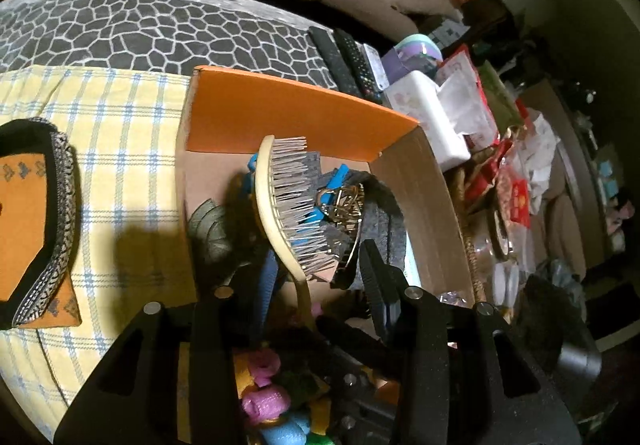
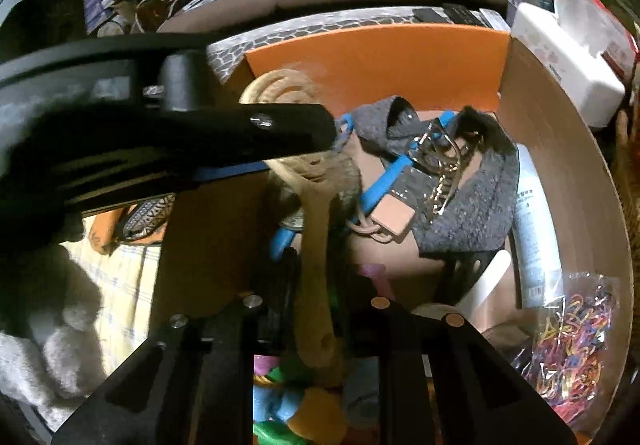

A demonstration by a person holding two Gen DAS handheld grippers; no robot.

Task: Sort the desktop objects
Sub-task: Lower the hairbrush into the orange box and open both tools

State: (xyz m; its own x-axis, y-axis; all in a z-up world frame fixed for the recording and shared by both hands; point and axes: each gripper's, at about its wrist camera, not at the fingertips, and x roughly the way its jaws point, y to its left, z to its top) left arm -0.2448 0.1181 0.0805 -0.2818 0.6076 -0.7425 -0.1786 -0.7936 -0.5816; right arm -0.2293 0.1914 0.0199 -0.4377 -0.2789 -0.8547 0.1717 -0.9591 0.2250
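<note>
**A:** What do you see on the left side of your left camera?

**B:** An orange pouch with a patterned band lies on the yellow checked cloth. Just beside the cloth, to the right, stands the cardboard box with its orange flap up.

**A:** And where is the hairbrush?

**B:** It stands nearly upright over the box, with the bristles turned to the right. Your left gripper has one finger on each side of the brush head: the blue pad is at the cream back, the other finger is just beside the bristle tips. I cannot tell whether your left gripper really presses on it or not.

**A:** And your right gripper?

**B:** It looks clamped on the brush handle, which runs down between its two fingers (your left gripper crosses this view as a big black shape over the brush head).

**A:** What lies in the box?

**B:** Behind the bristles there are a gold key ring and a grey felt piece. Near your fingers lie pink foam rollers. In the right camera, a white tube leans against the box wall, with a bag of coloured elastic bands below it. Outside the box, further right, stands a white tissue box.
</note>
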